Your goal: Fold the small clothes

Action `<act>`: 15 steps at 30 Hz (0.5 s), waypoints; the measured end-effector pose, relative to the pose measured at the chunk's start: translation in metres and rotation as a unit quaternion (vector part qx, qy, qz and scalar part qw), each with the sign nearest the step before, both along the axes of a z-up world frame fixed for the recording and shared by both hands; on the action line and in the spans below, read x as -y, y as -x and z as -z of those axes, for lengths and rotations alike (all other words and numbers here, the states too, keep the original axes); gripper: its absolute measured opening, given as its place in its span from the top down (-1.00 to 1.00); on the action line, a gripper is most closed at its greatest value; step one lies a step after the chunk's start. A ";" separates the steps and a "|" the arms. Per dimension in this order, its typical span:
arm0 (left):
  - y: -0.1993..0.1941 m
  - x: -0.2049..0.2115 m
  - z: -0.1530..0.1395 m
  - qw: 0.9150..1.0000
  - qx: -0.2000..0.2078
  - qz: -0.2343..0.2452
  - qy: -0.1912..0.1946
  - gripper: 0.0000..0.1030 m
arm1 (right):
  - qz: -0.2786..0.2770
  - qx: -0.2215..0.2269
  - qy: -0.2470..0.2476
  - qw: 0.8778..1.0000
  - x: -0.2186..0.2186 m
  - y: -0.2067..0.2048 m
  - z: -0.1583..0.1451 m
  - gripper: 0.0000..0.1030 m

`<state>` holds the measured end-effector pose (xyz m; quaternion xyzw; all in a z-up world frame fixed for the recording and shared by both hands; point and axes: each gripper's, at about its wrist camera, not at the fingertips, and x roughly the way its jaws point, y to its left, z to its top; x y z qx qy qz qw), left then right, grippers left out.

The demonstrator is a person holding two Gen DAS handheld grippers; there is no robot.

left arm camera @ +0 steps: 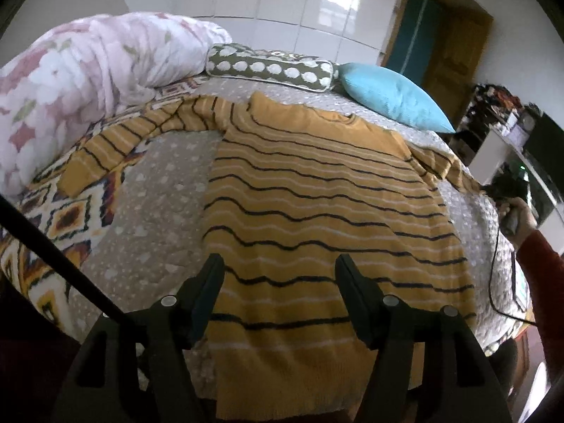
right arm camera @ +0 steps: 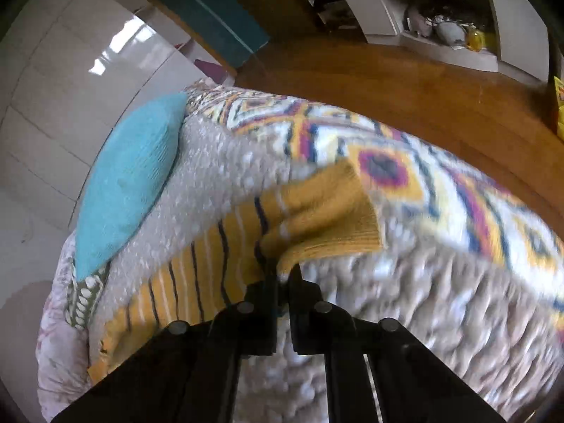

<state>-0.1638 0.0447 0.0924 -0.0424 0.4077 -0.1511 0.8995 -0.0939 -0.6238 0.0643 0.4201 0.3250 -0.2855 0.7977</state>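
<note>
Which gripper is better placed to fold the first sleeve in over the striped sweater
Right. The right gripper is already shut on the sweater's sleeve near the cuff. The left gripper hovers open above the hem, holding nothing.

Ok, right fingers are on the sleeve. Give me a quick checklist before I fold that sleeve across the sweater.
1. Right gripper shut on the sleeve cuff: ok.
2. Left gripper open, hovering over the hem: ok.
3. Striped sweater body lying flat on the bedspread: ok.
4. Other sleeve spread out, unfolded: ok.
5. Blue pillow apart from the sweater: ok.
6. How firmly the cuff is gripped: cannot tell, right view blurred.
</note>
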 end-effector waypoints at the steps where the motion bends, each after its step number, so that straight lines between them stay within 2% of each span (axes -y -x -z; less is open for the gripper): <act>1: -0.001 -0.003 0.000 1.000 0.000 -0.005 0.002 -0.24 | 0.011 0.002 0.022 1.000 0.007 0.004 -0.011 0.89; 4: -0.004 -0.012 0.000 1.000 0.001 -0.018 0.006 -0.24 | 0.056 -0.016 0.087 0.995 0.027 0.016 -0.046 0.89; 6: -0.006 -0.019 0.001 1.000 0.001 -0.028 0.013 -0.24 | 0.078 -0.026 0.113 0.990 0.033 0.024 -0.065 0.89; 9: -0.005 -0.029 0.000 0.999 0.002 -0.044 0.022 -0.24 | 0.085 -0.037 0.149 0.984 0.022 0.023 -0.091 0.89; 12: -0.001 -0.041 -0.005 0.998 0.012 -0.056 0.024 -0.24 | 0.056 -0.039 0.181 0.981 -0.010 0.003 -0.108 0.89; 14: 0.004 -0.050 -0.009 0.997 0.025 -0.066 0.019 -0.24 | 0.002 -0.029 0.197 0.980 -0.048 -0.011 -0.119 0.89; 15: 0.006 -0.054 -0.010 0.997 0.030 -0.070 0.018 -0.25 | -0.042 -0.020 0.202 0.978 -0.077 -0.031 -0.124 0.89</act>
